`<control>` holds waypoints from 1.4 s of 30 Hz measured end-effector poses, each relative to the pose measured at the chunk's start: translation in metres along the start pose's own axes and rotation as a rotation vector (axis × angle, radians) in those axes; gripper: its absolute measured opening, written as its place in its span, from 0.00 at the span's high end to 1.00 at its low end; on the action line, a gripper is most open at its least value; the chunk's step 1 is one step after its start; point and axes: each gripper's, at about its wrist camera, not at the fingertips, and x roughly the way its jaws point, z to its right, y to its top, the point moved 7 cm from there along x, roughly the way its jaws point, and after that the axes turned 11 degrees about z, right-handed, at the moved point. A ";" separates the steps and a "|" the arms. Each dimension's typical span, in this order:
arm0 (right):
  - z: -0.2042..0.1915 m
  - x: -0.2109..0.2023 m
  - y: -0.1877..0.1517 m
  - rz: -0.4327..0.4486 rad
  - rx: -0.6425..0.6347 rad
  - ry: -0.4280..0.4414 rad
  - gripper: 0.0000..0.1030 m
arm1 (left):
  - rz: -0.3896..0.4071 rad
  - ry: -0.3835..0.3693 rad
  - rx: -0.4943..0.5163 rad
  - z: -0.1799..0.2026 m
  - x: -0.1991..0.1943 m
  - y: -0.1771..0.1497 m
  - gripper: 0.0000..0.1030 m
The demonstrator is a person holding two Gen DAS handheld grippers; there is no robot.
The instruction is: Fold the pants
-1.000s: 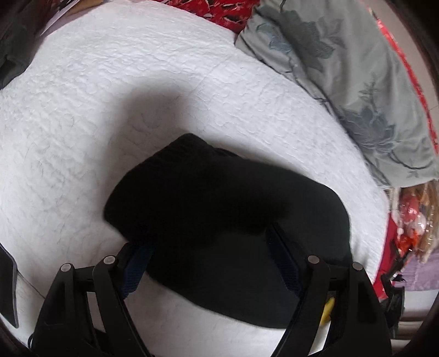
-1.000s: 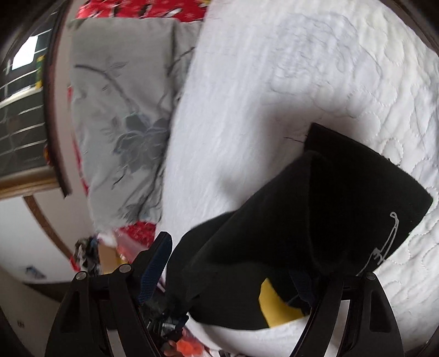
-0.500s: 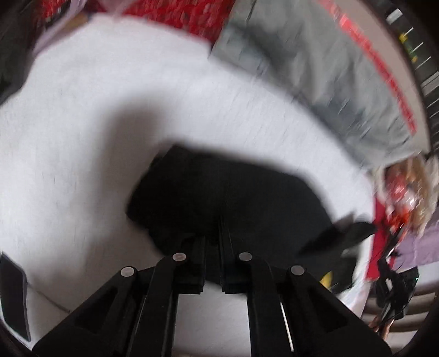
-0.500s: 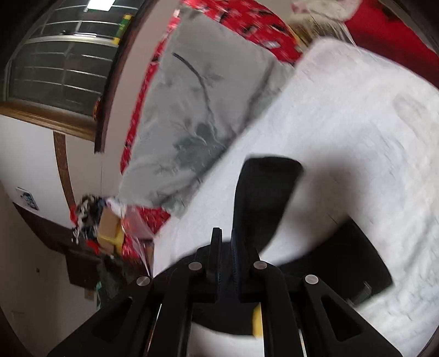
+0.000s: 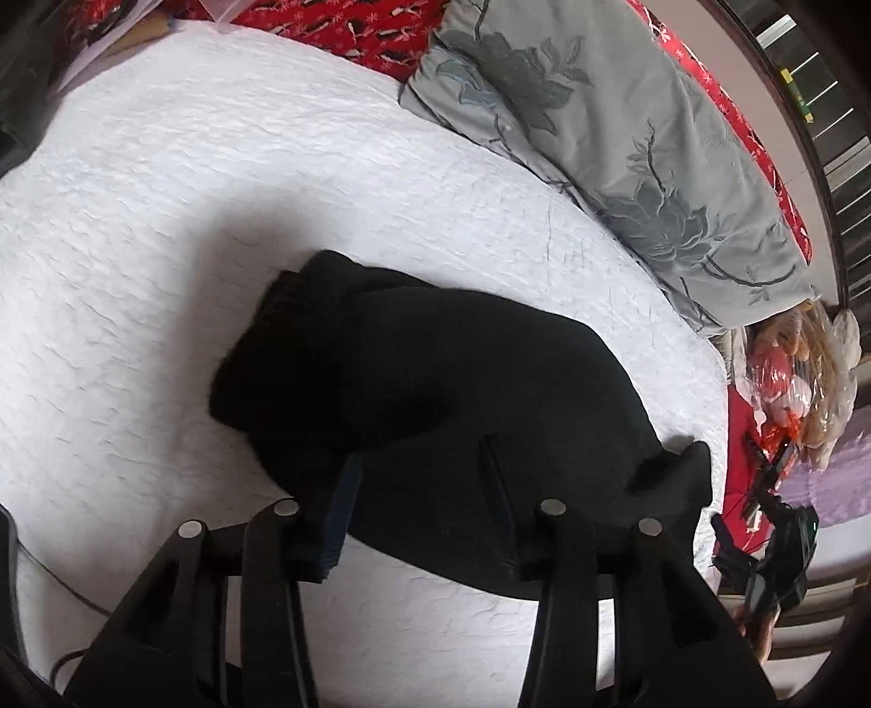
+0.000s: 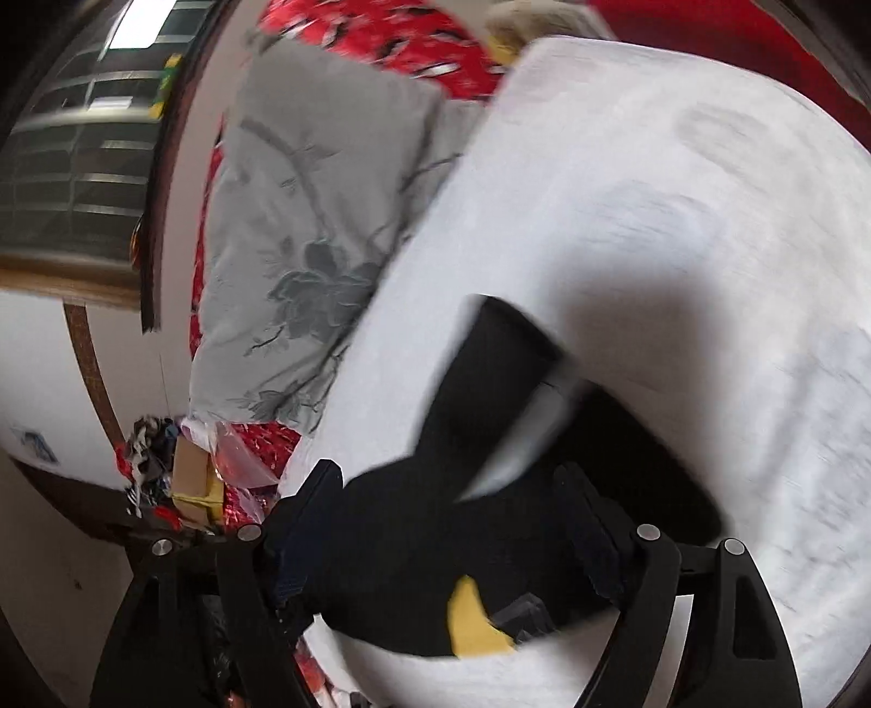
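Note:
The black pants lie folded into a thick bundle on the white quilt. My left gripper is open, its fingers spread just over the bundle's near edge, holding nothing. In the right wrist view the pants show a yellow patch near the camera. My right gripper is open too, its fingers on either side of the near end of the bundle. That view is blurred.
A grey flowered pillow lies past the quilt on a red patterned sheet; it also shows in the right wrist view. Clutter with plastic bags sits past the quilt's right edge. A window with bars is at the left.
Both grippers were open a second ago, shut half a second ago, and are open again now. The pants lie in a more compact bundle.

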 end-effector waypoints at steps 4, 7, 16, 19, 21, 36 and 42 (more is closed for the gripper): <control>0.001 0.035 -0.009 -0.065 -0.015 -0.191 0.20 | -0.035 0.002 -0.024 -0.006 0.015 -0.004 0.59; 0.003 0.047 -0.013 -0.068 0.011 -0.191 0.21 | -0.053 0.024 -0.020 -0.007 0.028 -0.008 0.59; 0.025 0.005 0.011 0.048 0.018 -0.156 0.21 | -0.071 -0.010 -0.069 0.003 0.053 -0.010 0.59; 0.035 0.009 0.017 0.063 0.021 -0.181 0.21 | -0.061 0.020 -0.068 0.009 0.064 -0.009 0.59; 0.036 0.020 0.018 0.060 -0.002 -0.186 0.23 | -0.037 0.039 -0.079 0.009 0.067 -0.002 0.59; -0.029 -0.020 0.012 0.022 -0.141 0.083 0.94 | 0.030 -0.062 -0.046 0.023 0.005 0.000 0.94; 0.038 -0.046 -0.014 -0.017 -0.101 -0.021 0.91 | -0.105 0.019 -0.037 -0.010 0.031 -0.042 0.94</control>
